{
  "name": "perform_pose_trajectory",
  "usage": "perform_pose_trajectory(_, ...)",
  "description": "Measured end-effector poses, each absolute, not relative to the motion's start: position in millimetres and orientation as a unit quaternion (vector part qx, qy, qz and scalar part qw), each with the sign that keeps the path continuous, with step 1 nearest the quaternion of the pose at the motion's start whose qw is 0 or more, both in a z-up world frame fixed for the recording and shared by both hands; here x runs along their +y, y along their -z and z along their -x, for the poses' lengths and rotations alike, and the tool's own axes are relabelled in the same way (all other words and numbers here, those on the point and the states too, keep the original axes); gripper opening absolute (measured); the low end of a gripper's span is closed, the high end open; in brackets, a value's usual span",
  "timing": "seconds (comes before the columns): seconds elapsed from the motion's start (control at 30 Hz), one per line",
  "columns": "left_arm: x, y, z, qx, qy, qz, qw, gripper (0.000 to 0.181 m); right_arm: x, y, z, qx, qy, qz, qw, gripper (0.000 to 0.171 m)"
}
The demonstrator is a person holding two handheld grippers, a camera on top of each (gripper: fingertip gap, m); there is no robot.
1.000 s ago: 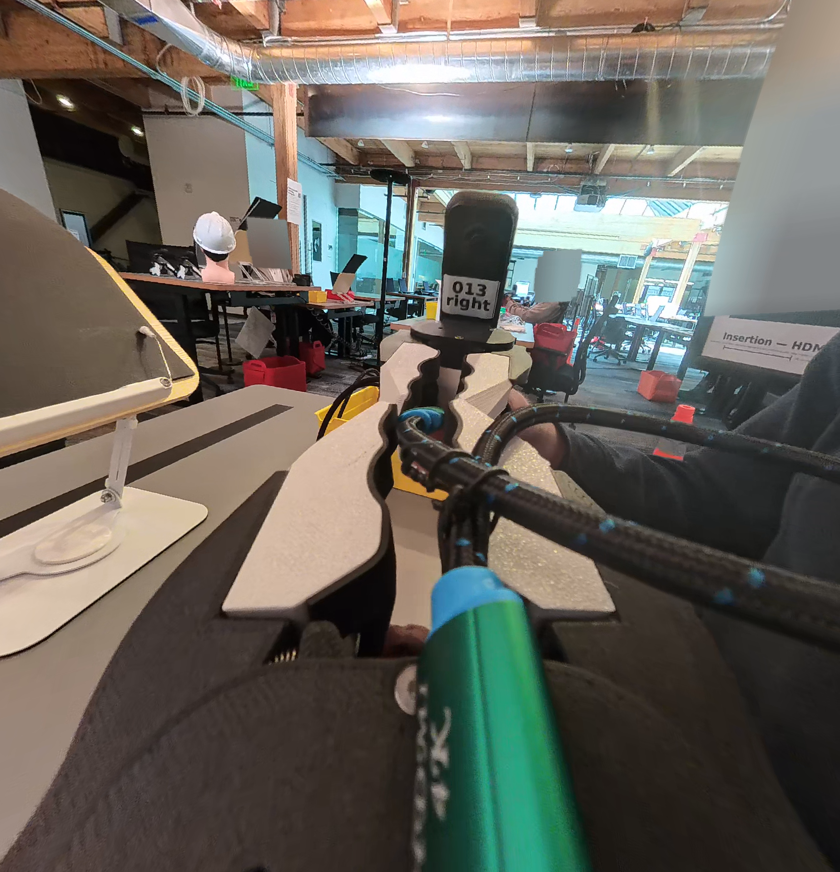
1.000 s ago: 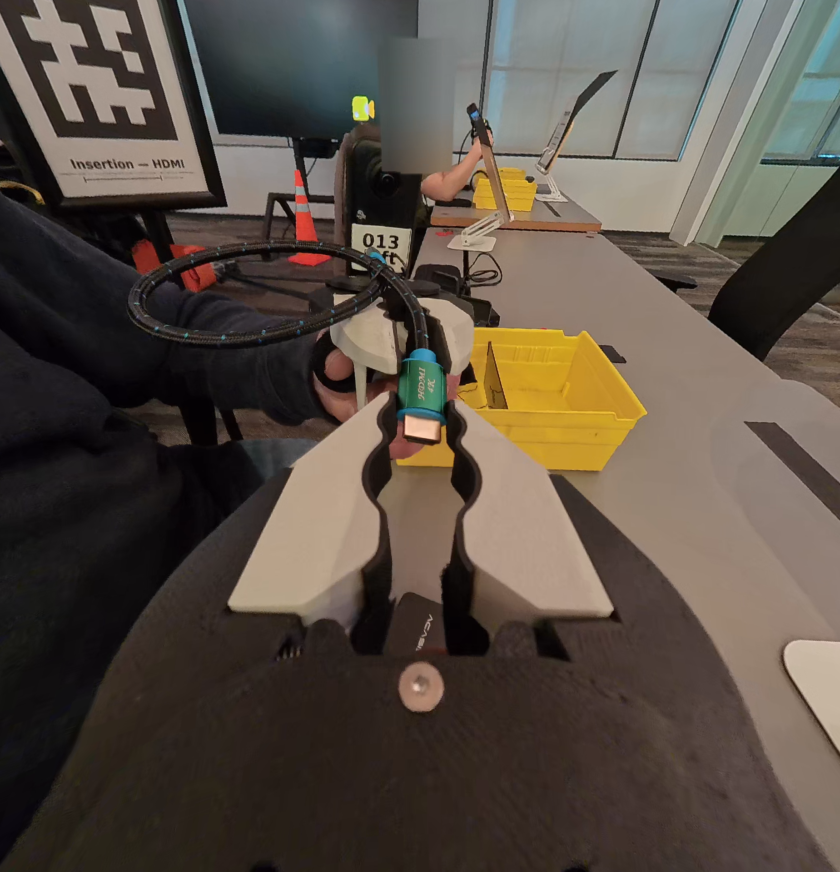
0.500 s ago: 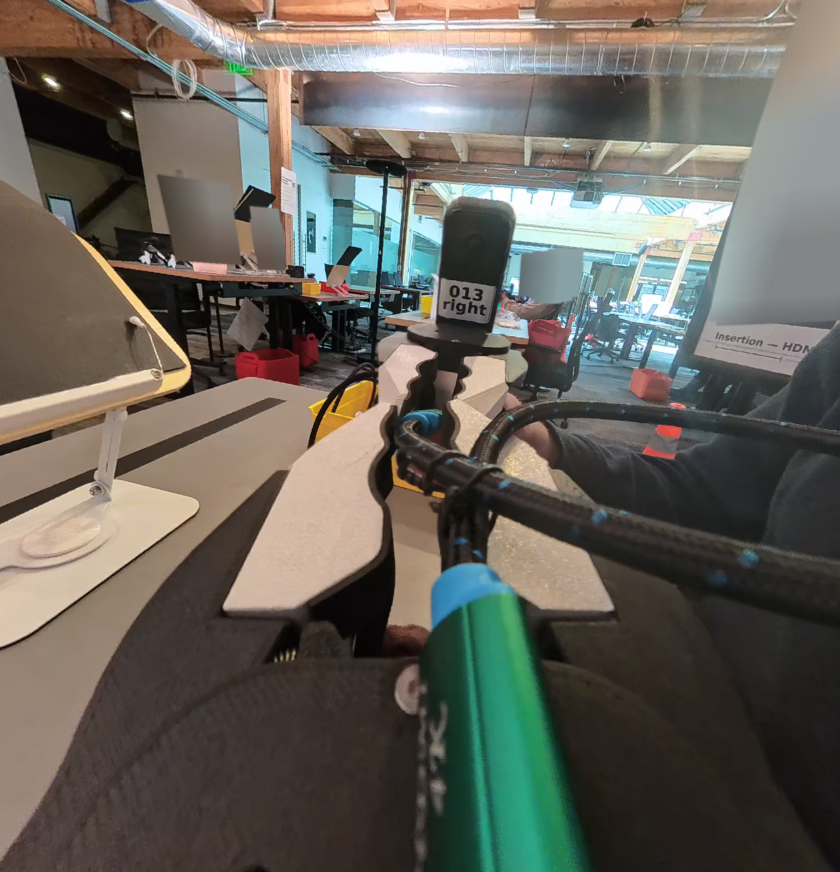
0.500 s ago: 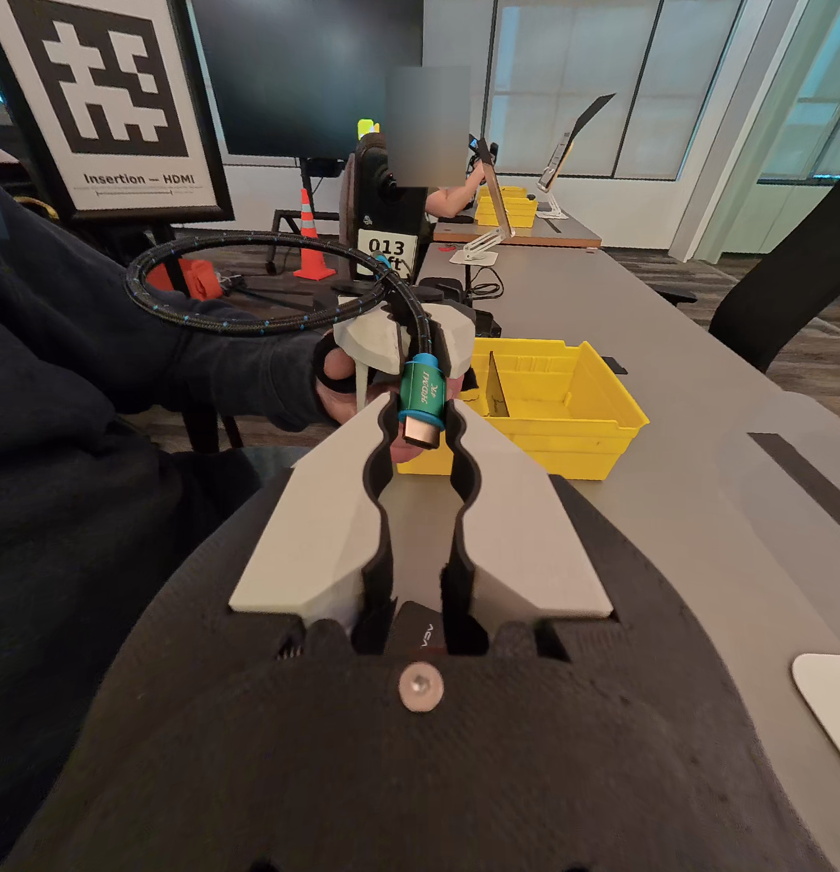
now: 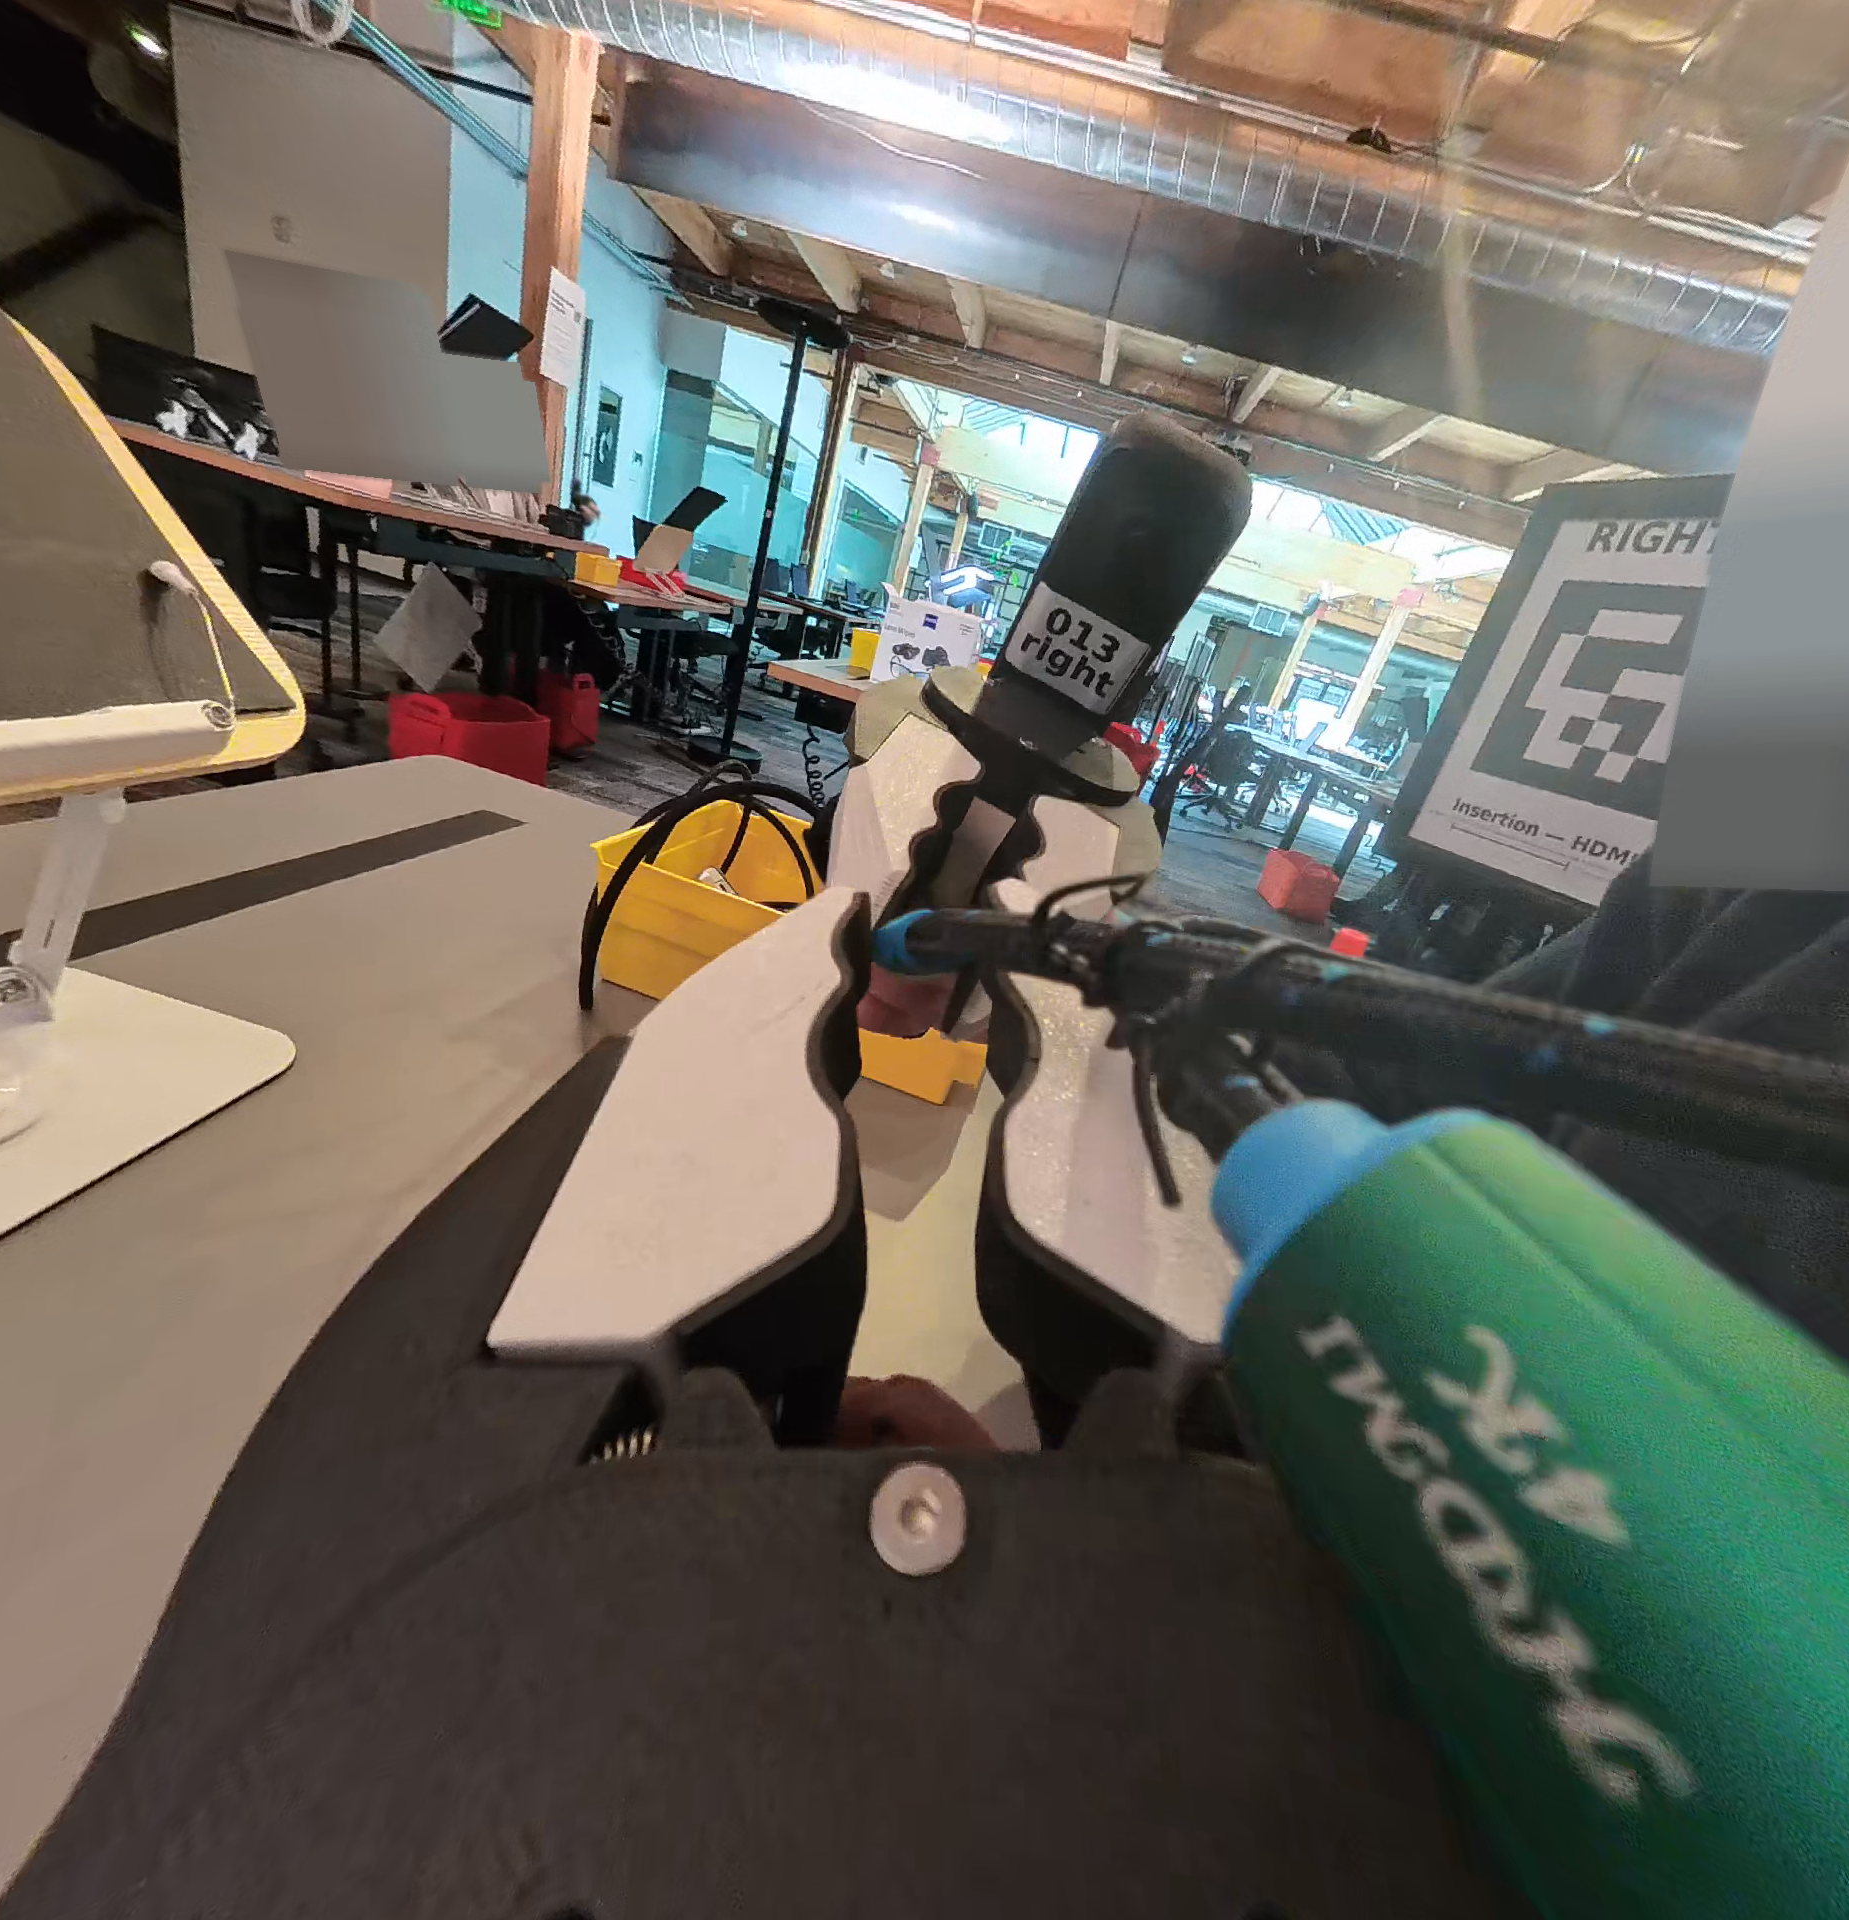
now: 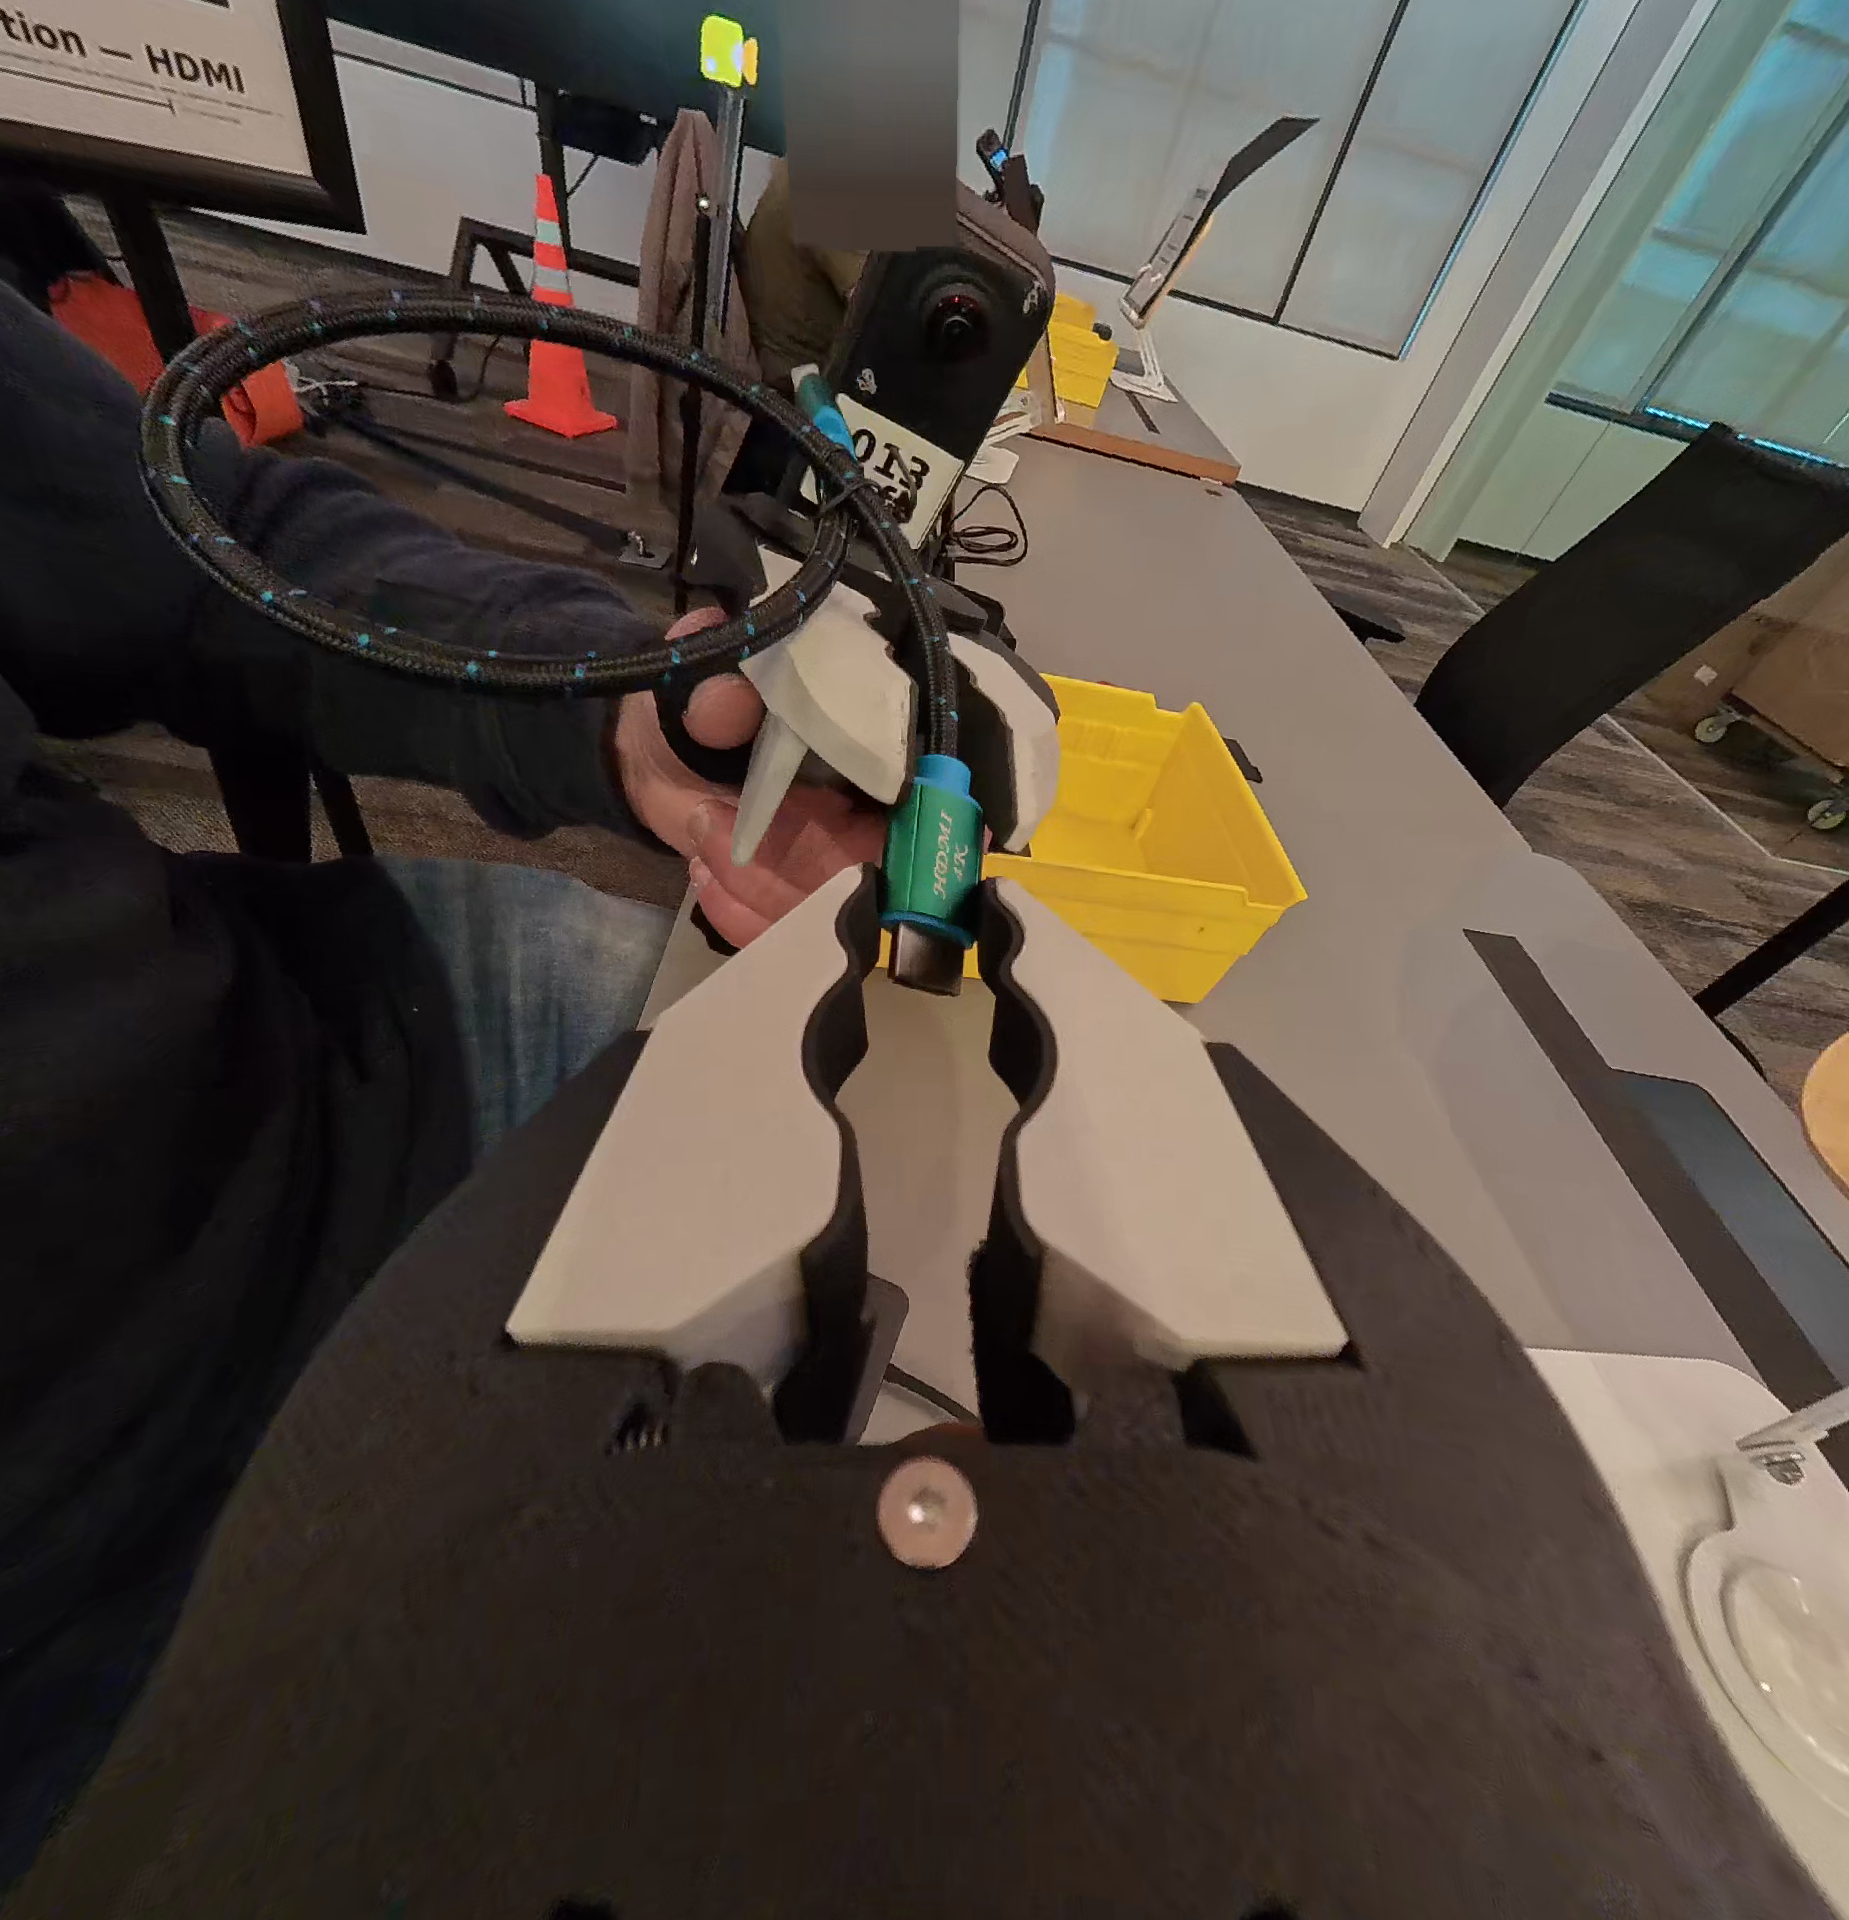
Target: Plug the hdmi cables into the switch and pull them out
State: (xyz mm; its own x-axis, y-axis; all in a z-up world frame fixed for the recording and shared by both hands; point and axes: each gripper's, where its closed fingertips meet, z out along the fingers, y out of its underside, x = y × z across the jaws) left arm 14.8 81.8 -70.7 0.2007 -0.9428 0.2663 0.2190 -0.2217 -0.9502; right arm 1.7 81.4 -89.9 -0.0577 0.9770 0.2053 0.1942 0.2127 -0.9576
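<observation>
My left gripper (image 5: 920, 945) is shut on a green HDMI plug (image 6: 930, 842), gripping it at its blue collar. In the right wrist view the left gripper (image 6: 951, 810) holds this plug pointing at me, its metal tip between the fingertips of my right gripper (image 6: 920, 904). My right gripper is shut on a thin dark switch (image 6: 878, 1340), held deep between the jaws. The switch shows as a grey slab in the left wrist view (image 5: 987, 831). The black braided cable (image 6: 276, 582) loops to the left. Its other green plug (image 5: 1522, 1507) hangs close to the left camera.
A yellow bin (image 6: 1159, 862) stands on the grey table (image 6: 1263, 727) just behind both grippers. A white tablet stand (image 5: 120, 1070) is at the table's left. A black chair (image 6: 1626, 623) is to the right. A dark sleeve (image 6: 380, 623) reaches in from the left. The grippers are tip to tip, or close to it.
Both grippers have tilted, so both views have rolled. The free green plug has swung to the right in the left wrist view. The held plug stays at the right gripper's fingertips.
</observation>
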Motion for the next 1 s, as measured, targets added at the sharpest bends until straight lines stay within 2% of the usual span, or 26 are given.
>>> perform_pose_trajectory(0.4, 80, 72, -14, 0.347, 0.520, 0.560, 0.544, 0.017, 82, 87, -2, -0.591, -0.420, 0.482, 0.492, 0.016)
perform_pose_trajectory(0.73, 73, 67, -14, 0.385, 0.469, 0.539, 0.584, 0.013, 72, 80, -5, -0.483, -0.638, 0.480, 0.361, 0.019)
perform_pose_trajectory(1.0, 68, 53, -10, 0.398, 0.425, 0.508, 0.635, 0.011, 68, 65, -1, -0.402, -0.735, 0.441, 0.323, 0.020)
